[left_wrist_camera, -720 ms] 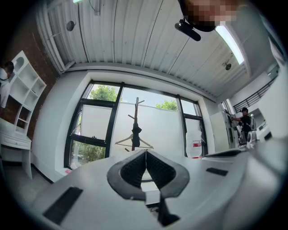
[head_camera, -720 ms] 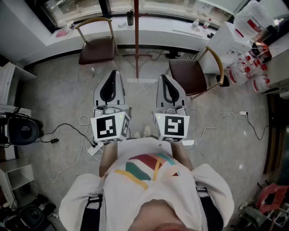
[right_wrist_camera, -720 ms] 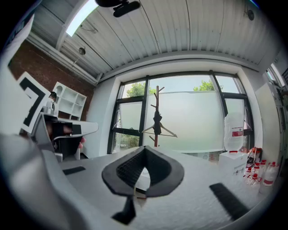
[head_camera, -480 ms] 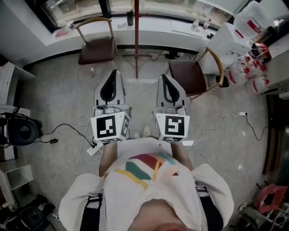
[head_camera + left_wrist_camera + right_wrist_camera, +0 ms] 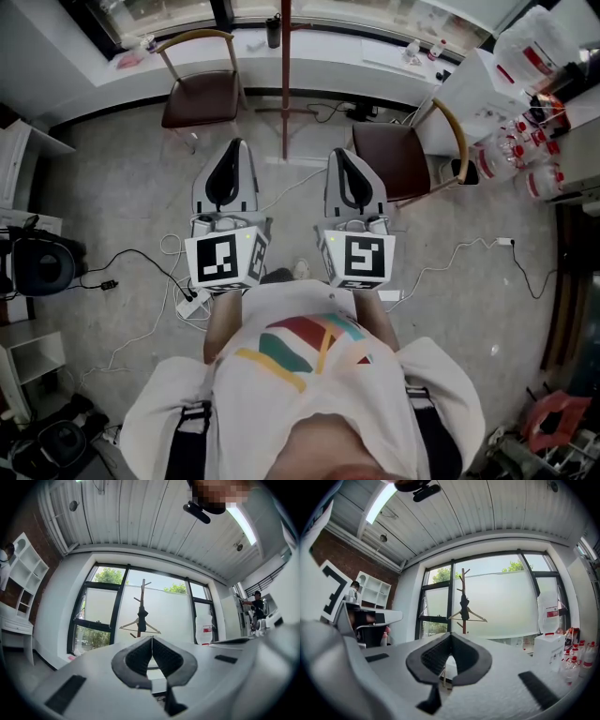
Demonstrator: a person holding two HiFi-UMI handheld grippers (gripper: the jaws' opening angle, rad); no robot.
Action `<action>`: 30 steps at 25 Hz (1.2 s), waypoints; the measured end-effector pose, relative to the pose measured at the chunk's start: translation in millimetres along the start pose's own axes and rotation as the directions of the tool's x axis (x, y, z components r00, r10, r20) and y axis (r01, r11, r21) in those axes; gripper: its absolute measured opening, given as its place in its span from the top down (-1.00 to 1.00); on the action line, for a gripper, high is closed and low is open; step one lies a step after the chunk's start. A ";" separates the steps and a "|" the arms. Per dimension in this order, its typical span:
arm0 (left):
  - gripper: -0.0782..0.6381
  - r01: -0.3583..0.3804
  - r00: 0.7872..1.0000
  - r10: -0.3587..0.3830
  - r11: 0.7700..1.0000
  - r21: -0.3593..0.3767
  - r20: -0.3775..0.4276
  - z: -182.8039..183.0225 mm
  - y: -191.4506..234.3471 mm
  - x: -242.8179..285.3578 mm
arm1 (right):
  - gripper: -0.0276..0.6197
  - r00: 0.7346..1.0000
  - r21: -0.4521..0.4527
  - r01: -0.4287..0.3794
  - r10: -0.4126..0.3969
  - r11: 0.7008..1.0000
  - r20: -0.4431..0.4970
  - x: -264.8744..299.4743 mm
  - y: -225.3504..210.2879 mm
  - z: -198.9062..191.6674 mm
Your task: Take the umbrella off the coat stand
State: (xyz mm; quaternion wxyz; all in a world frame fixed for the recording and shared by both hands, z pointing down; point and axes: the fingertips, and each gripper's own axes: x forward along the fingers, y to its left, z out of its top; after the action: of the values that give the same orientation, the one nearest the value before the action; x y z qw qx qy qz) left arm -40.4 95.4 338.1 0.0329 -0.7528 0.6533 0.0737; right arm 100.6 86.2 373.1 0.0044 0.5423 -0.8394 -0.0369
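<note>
ahead of left gripper (image 5: 232,150) and right gripper (image 5: 340,156) (both closed) hangs the umbrella (image 5: 464,609).

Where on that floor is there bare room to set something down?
Bare floor: between the left chair and the white shelf; also lower right, beyond the white cable. Crowded: black cables lower left, bottles far right.

Closed claw (image 5: 451,634); umbrella (image 5: 464,607) on coat stand (image 5: 463,584)

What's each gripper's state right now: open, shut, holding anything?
Left gripper: shut, nothing between the jaws.
Right gripper: shut, nothing between the jaws.
</note>
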 end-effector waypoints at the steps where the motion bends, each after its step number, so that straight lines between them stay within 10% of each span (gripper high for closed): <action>1: 0.76 -0.002 1.000 0.002 1.000 0.002 -0.002 -2.4 -1.2 0.4 | 0.91 1.000 0.007 -0.009 0.009 1.000 -0.001 0.5 -0.6 -3.3; 30: 0.76 0.059 0.998 -0.058 0.997 -0.057 0.028 -38.6 47.6 153.5 | 0.91 0.997 0.018 -0.061 0.059 0.998 0.058 141.8 -30.6 -11.0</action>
State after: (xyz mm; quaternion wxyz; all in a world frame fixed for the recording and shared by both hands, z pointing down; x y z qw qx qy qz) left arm -64.1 -67.3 354.8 0.0216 -0.7713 0.6280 0.1014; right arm 70.6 -56.1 377.4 -0.0240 0.5155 -0.8554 -0.0439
